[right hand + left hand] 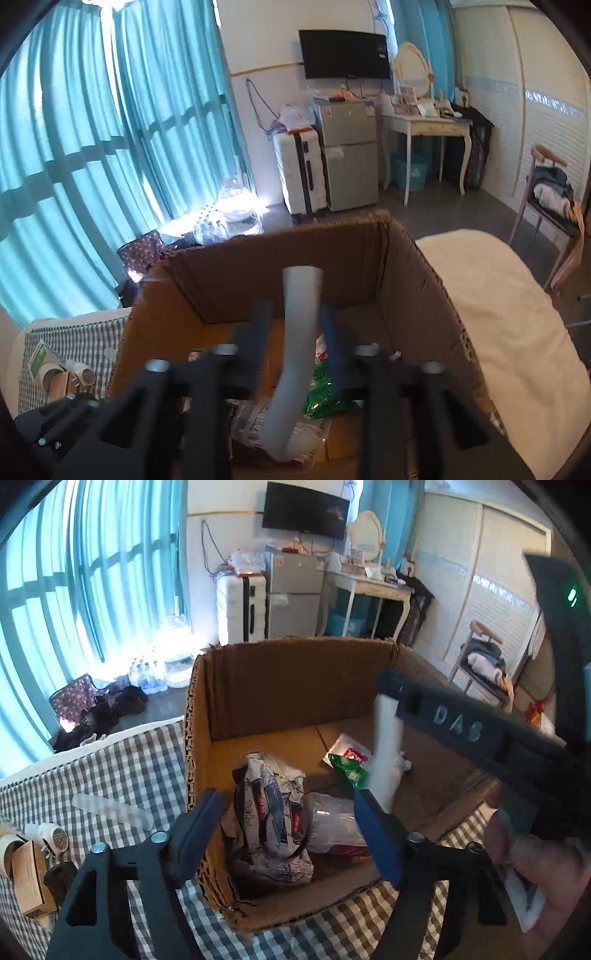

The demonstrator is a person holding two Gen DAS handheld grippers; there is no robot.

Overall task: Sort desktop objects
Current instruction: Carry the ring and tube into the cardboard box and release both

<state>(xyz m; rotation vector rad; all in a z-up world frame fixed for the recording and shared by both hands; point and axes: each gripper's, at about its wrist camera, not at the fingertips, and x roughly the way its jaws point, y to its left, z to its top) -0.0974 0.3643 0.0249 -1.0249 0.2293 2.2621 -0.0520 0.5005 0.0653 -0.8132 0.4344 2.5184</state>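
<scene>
Over the open brown cardboard box point(295, 686): our left gripper point(286, 834) spread, empty; our right gripper point(295, 328) pinching a white flat plastic strip point(297, 350).

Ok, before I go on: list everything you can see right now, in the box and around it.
cardboard box: 1, brown, open, on the checked cloth
floral tissue pack: 1, white and blue, inside the box, near side
clear plastic bag: 1, transparent, in the box beside the tissue pack
green packet: 1, green, on the box floor
red and white packet: 1, on the box floor behind the green packet
white strip: 1, pale, between the right gripper's fingers, over the box
clear comb: 1, translucent, on the cloth left of the box
white plug: 1, on the cloth, far left
checked cloth: 1, grey and white, under the box
left gripper: black and blue, open, at the box's near edge
right gripper: black, over the box
</scene>
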